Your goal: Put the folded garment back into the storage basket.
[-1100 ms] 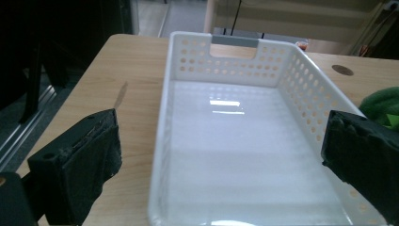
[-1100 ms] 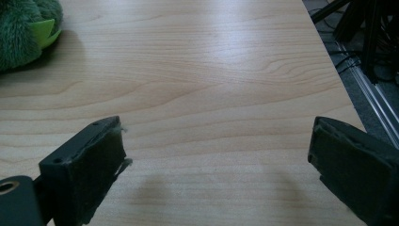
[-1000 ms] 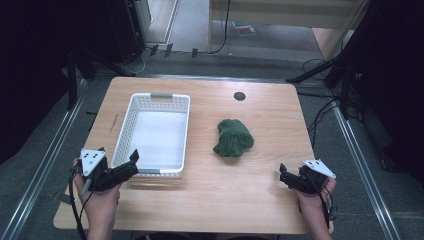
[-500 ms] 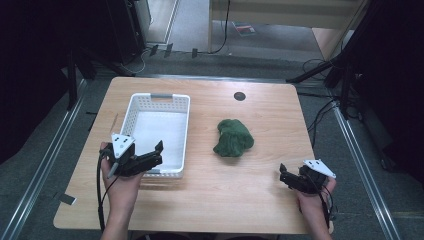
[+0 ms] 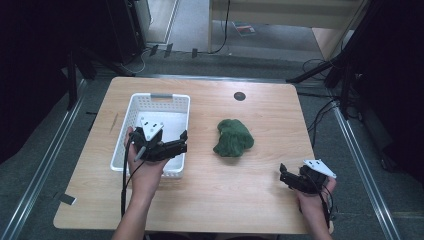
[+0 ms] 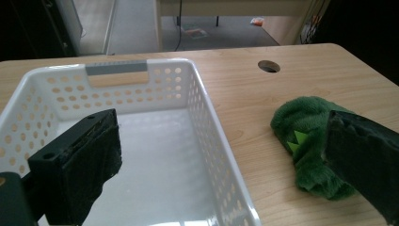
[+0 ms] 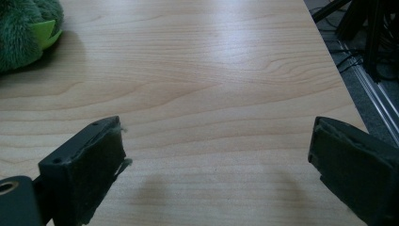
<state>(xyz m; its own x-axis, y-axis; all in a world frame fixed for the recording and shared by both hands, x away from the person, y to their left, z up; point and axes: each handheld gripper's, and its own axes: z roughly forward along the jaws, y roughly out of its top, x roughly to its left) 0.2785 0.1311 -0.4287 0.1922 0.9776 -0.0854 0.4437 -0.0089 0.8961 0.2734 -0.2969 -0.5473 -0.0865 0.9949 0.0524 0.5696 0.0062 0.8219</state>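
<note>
The left gripper (image 5: 181, 141) is hovering over the white basket (image 5: 131, 116), jaws spread; the right gripper (image 5: 283, 174), jaws apart, is sitting low near the green plush toy (image 5: 233, 137) on the tabletop (image 5: 230, 200).

We found a light wooden desk (image 5: 210, 200) with a round cable hole (image 5: 239, 96) near its far edge. Grey carpet floor (image 5: 40, 200) surrounded it, with metal rails (image 5: 47, 165) running along both sides. Cables (image 5: 320, 112) lay at right. Beyond stood pale wooden furniture (image 5: 280, 10); both flanks were dark.
</note>
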